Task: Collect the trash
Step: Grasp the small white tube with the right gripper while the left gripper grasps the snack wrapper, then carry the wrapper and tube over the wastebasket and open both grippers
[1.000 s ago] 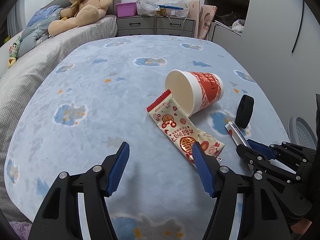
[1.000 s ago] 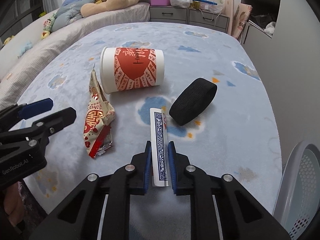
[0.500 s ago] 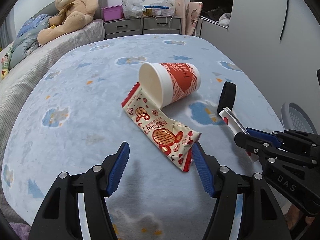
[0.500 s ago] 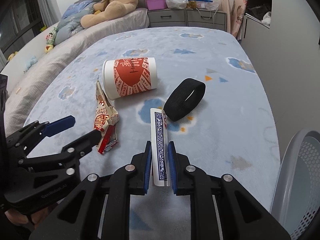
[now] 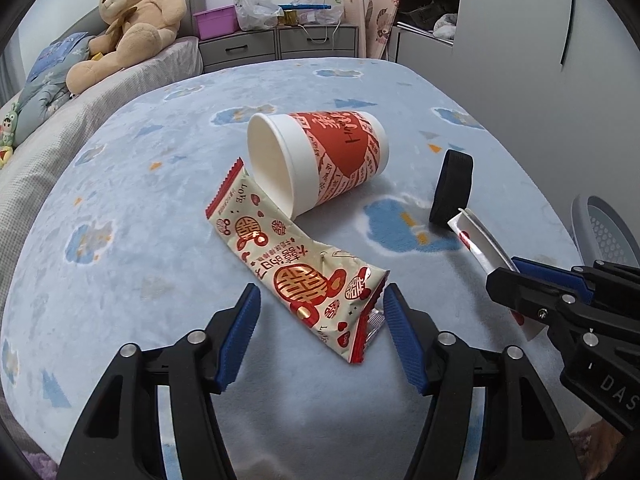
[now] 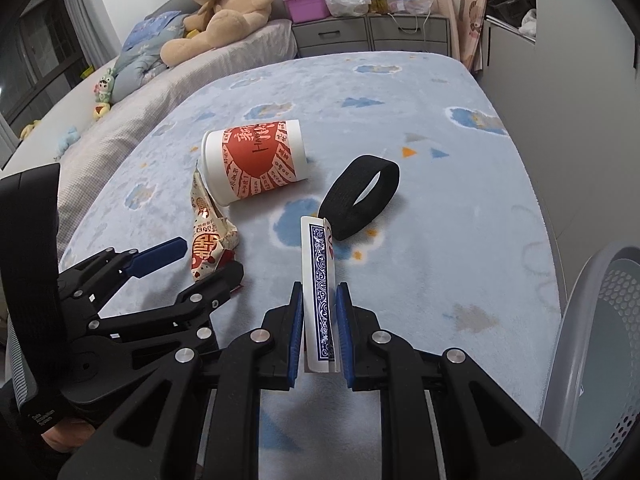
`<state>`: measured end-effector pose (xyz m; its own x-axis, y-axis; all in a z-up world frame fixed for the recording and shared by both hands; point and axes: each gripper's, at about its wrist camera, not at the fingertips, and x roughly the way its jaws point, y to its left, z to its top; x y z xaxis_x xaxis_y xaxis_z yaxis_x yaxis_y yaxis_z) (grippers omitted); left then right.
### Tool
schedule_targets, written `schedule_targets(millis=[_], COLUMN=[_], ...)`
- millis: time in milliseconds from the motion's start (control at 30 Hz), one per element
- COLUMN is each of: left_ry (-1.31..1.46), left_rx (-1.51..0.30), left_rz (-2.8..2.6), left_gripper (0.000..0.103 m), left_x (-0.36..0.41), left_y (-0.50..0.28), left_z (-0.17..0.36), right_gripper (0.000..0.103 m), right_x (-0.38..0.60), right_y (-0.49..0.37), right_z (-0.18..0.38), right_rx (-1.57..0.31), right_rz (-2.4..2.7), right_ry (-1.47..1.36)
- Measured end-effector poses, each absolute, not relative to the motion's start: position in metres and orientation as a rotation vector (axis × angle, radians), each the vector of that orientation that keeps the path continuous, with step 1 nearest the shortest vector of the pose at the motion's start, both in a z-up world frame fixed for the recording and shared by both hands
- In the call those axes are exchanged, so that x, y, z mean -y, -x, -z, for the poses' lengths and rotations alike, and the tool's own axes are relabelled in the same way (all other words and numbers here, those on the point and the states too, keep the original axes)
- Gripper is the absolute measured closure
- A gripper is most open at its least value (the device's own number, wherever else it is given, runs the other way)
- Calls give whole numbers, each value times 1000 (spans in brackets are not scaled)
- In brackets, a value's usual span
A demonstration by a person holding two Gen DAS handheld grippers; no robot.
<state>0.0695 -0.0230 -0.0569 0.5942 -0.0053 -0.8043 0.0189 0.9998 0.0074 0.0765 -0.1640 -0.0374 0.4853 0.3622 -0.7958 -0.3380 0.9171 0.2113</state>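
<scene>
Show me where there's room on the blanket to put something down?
The far blanket beyond the cup is bare, and so is the near right strip beside the basket. The middle is crowded: cup, wrapper, black band and the held card sit close together.

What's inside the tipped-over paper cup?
The paper cup lies on its side; its visible inner wall looks bare white. The deepest part near the bottom is out of view.

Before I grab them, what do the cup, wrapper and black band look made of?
Cup: likely coated paper, with a rolled rim and printed matte wall. Wrapper: thin plastic film, probably foil-lined, glossy, creased, with crimped ends. Black band: looks like woven elastic fabric, matte, sagging into an oval.
</scene>
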Motion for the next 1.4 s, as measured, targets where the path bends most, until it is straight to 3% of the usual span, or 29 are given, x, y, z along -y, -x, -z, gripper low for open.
schedule_targets(millis=[400,933,1400], left_ry=[44,25,-86], left_rx=[-935,-877,-869], left_rz=[52,111,321], left_gripper=[77,79,79], left_x=[13,28,121], left_y=[-61,-24,-27], left_z=[49,23,12], right_gripper=[86,86,86], right_x=[166,212,301], right_y=[-75,-50,-24], right_z=[35,22,16], right_rx=[-966,-924,-879], right_rz=[-428,-354,-194], right_ry=[-32,-69,-178])
